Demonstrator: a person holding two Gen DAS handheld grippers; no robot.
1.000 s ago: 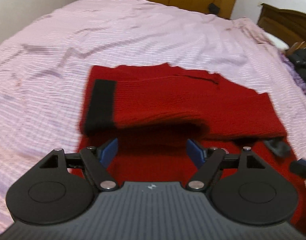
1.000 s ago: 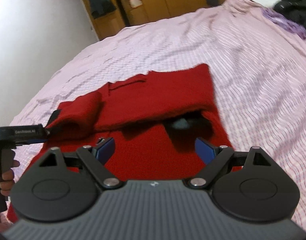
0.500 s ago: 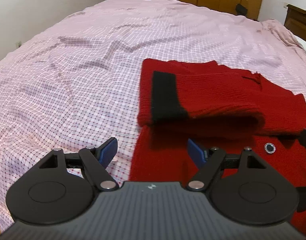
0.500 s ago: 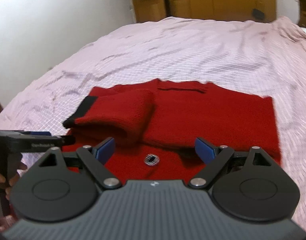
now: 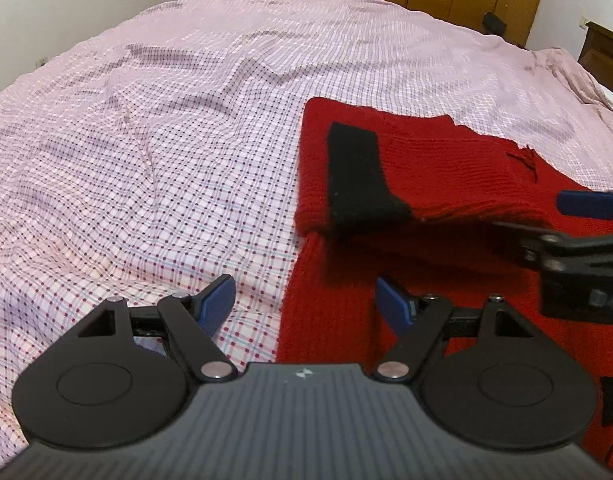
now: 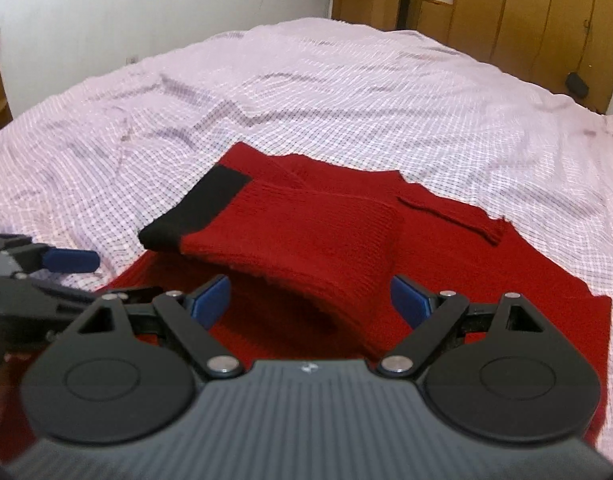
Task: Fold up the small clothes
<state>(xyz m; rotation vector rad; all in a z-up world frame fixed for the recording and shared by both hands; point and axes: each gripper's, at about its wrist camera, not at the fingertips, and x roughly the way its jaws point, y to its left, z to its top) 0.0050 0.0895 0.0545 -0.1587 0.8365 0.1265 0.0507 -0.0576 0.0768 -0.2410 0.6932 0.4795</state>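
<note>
On the pink checked bedsheet (image 5: 146,160), the red knitted sweater (image 5: 446,168) lies with one black-cuffed sleeve (image 5: 358,172) folded across, the left gripper (image 5: 304,300) spread empty over its edge. From the right, the right gripper (image 6: 310,298) hovers spread and empty; further folds look undone.

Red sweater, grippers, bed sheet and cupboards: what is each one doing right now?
Red sweater: lying on the bed, partly folded.
Sleeve with black cuff: folded across the sweater's body.
Left gripper: open, holding nothing.
Right gripper: open, holding nothing.
Checked bed sheet: spread out, wrinkled.
Wardrobe doors: closed.
</note>
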